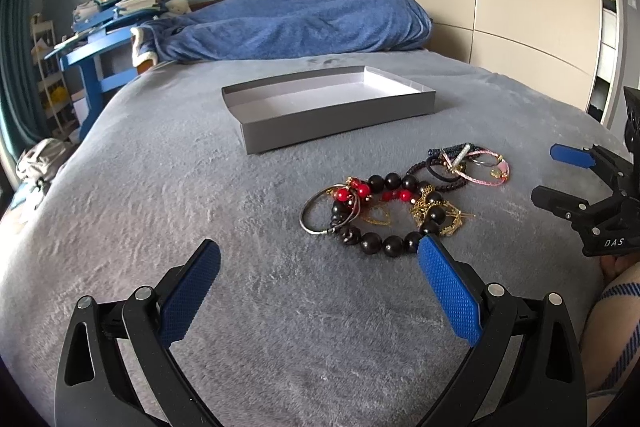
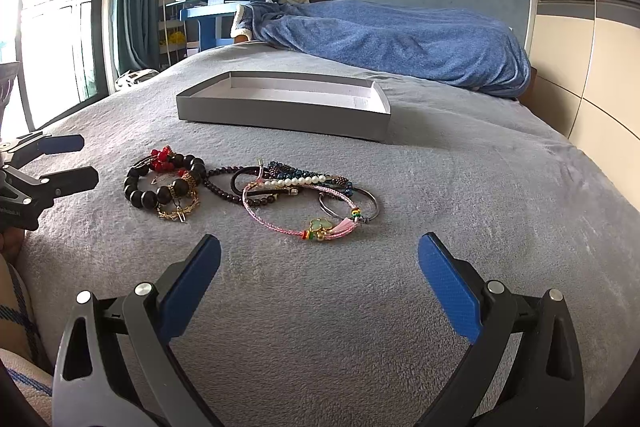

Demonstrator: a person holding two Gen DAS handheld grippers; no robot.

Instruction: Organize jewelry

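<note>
A pile of jewelry lies on the grey bed cover: a black bead bracelet [image 1: 380, 245] with red beads [image 1: 354, 190], a silver bangle [image 1: 314, 217], gold chains [image 1: 438, 213] and a pink cord bracelet [image 2: 296, 223] beside a pearl strand [image 2: 298, 181]. A shallow grey box [image 1: 332, 125], white inside, sits empty behind the pile; it also shows in the right wrist view [image 2: 280, 115]. My left gripper [image 1: 319, 253] is open and empty just in front of the bead bracelet. My right gripper [image 2: 319, 251] is open and empty in front of the pink bracelet.
A rumpled blue blanket [image 1: 296, 23] lies at the head of the bed. A blue desk with books [image 1: 108, 27] stands at the far left. A wardrobe [image 1: 500, 7] runs along the right. A window with curtains [image 2: 60, 7] is on the left.
</note>
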